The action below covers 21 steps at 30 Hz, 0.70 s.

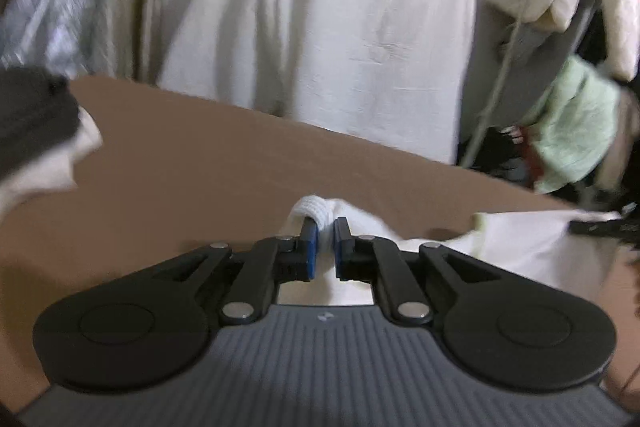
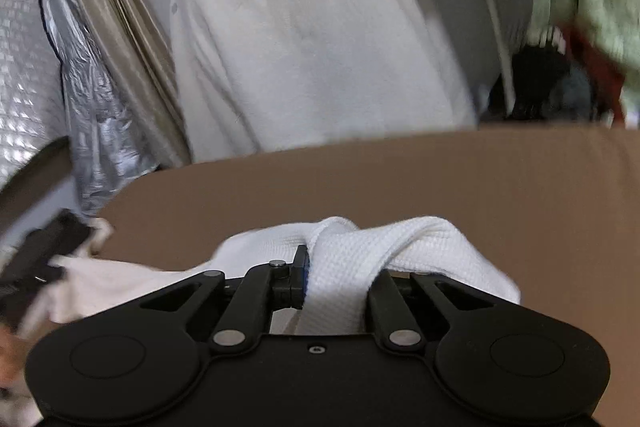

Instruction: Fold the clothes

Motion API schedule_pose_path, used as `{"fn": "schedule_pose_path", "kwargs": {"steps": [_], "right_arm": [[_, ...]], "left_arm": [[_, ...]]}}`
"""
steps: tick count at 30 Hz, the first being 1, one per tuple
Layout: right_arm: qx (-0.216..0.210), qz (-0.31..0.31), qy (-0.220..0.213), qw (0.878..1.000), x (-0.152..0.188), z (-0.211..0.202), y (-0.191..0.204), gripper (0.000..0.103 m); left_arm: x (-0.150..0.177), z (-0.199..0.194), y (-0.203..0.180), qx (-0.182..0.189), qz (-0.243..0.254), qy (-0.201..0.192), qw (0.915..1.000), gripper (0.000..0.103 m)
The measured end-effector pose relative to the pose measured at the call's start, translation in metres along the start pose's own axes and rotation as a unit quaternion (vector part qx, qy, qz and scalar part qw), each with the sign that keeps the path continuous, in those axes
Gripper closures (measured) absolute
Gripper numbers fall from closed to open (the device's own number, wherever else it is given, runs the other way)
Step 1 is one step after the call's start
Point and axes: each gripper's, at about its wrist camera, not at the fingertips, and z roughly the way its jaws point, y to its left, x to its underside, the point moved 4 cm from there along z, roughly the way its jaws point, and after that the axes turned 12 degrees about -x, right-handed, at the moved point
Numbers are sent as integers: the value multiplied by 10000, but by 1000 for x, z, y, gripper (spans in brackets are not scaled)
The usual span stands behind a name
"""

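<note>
Left wrist view showed the left hand-held gripper (image 1: 325,227) clamped on a bunched corner of the white garment (image 1: 520,239), its blue pads (image 1: 310,241) nearly together with cloth pinched between. That garment trailed to the right over the brown counter (image 1: 200,163). Right wrist view showed the right hand-held gripper (image 2: 340,267) clamped on a thick waffle-knit fold of the same garment (image 2: 360,251), which draped over its fingers above the counter (image 2: 440,179).
</note>
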Motion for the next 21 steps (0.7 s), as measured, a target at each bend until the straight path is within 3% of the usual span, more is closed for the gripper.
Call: {"fn": "schedule_pose_path", "kwargs": {"steps": [1,2,3,5,8,9,11,15,19,20,21], "right_arm": [[-13,160,149,9998,3,-3,-2,90],[-21,318,298,9990,6,-6,-4,82],[67,528,475,9975,11,-7,-10,63],[124,1193,767,9898,23,-8,-29,42],[-162,2581,737,9632,43,-12,-64,41],[-283,3032,660,9502,49,-14,-76,39],[-404,3335,609,9399,54,-13,-87,35],[-208,3306,683,9410,66,7,-86,33],[-242,2913,420,9554,64,22,-83,32],[-226,2793,304,9595,61,24,-84,32],[-211,2671,187,9632,58,25,-85,41]], "left_arm": [[1,0,-1,47,39,-2,10000,90],[3,2,-4,65,152,58,9998,76],[6,7,-8,47,292,185,9994,51],[13,19,-15,-54,545,455,9975,26],[26,37,-26,-320,948,752,9921,19],[30,43,-30,-367,1084,860,9897,18],[36,57,-34,-498,1206,969,9867,18],[37,79,-21,-667,736,1133,9886,18],[33,78,-12,-486,442,1033,9925,19],[33,78,-11,-457,391,1043,9927,34],[32,79,-9,-427,340,1053,9929,75]]}}
